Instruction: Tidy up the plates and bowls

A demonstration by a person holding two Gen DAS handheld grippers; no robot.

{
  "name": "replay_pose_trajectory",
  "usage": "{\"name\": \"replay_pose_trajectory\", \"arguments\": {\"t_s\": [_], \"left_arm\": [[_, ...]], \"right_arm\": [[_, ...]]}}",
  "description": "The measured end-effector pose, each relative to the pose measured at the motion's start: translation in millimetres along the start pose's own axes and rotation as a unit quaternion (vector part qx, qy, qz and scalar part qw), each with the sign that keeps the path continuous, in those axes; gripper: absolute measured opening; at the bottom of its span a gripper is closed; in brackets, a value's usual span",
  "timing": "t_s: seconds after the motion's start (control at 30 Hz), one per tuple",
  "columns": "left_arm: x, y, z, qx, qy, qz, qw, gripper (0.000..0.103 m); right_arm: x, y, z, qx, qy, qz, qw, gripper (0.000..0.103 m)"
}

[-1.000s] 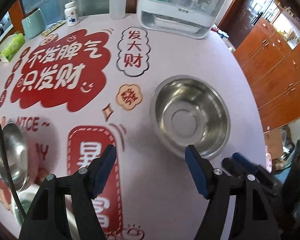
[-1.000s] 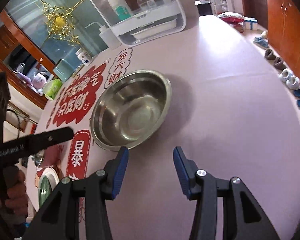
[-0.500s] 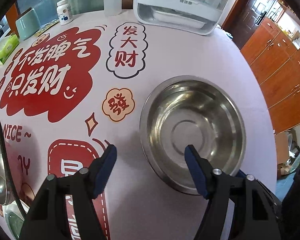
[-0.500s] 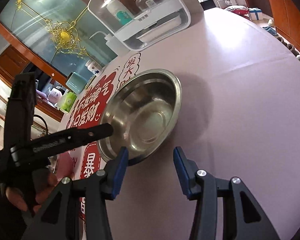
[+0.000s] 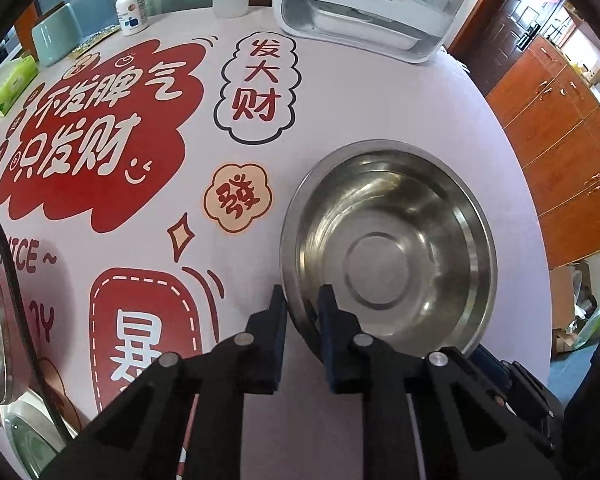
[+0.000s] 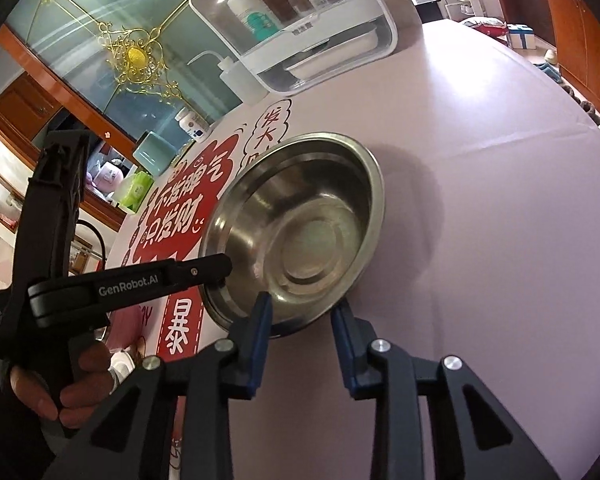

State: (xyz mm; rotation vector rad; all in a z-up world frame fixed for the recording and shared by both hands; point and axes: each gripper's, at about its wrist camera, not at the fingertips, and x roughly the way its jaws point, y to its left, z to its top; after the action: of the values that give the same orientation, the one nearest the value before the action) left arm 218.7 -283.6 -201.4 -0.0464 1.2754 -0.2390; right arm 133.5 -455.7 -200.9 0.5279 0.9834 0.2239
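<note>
Two views guide us. Only our right wrist view shows a hand (image 6: 60, 392) holding our left gripper (image 5: 302, 300), pinching the near-left rim of the empty steel bowl (image 5: 388, 240), upright on the table (image 5: 380, 100). Our right gripper (image 6: 302, 305) has just been closing, pads straddling its near rim, not pressing.

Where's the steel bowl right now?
Steel bowl sits on the tablecloth's plain right part, in front of the white container, its near-left rim clamped in the left tool.
</note>
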Motion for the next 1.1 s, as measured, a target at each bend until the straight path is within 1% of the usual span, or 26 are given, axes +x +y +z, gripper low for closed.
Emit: {"name": "replay_pose_trajectory", "arguments": {"t_s": [0.2,0.4,0.63,0.9,1.1], "left_arm": [[-1.4,-1.0,-1.3,-0.003,0.005,0.004,1.0000,0.013],[-9.3,3.1,-9.8,-0.005,0.005,0.002,1.0000,0.014],[-32.3,13.7,-24.9,-0.010,-0.010,-0.002,0.9999,0.015],[-56.6,27.1,-48.9,-0.009,-0.020,0.002,0.9997,0.016],[-69.7,36.1,-72.1,-0.002,-0.017,0.005,0.9998,0.016]], "right_arm": [[-0.7,1.7,1.4,-0.004,0.006,-0.005,1.000,0.029],[-5.2,5.9,1.0,-0.013,0.011,-0.005,1.000,0.029],[-15.9,20.3,-4.7,-0.037,0.007,-0.005,0.999,0.029],[-28.7,41.4,-24.1,-0.062,0.002,0.003,0.998,0.029],[-37.5,56.5,-46.8,-0.079,0.008,0.003,0.997,0.029]]}}
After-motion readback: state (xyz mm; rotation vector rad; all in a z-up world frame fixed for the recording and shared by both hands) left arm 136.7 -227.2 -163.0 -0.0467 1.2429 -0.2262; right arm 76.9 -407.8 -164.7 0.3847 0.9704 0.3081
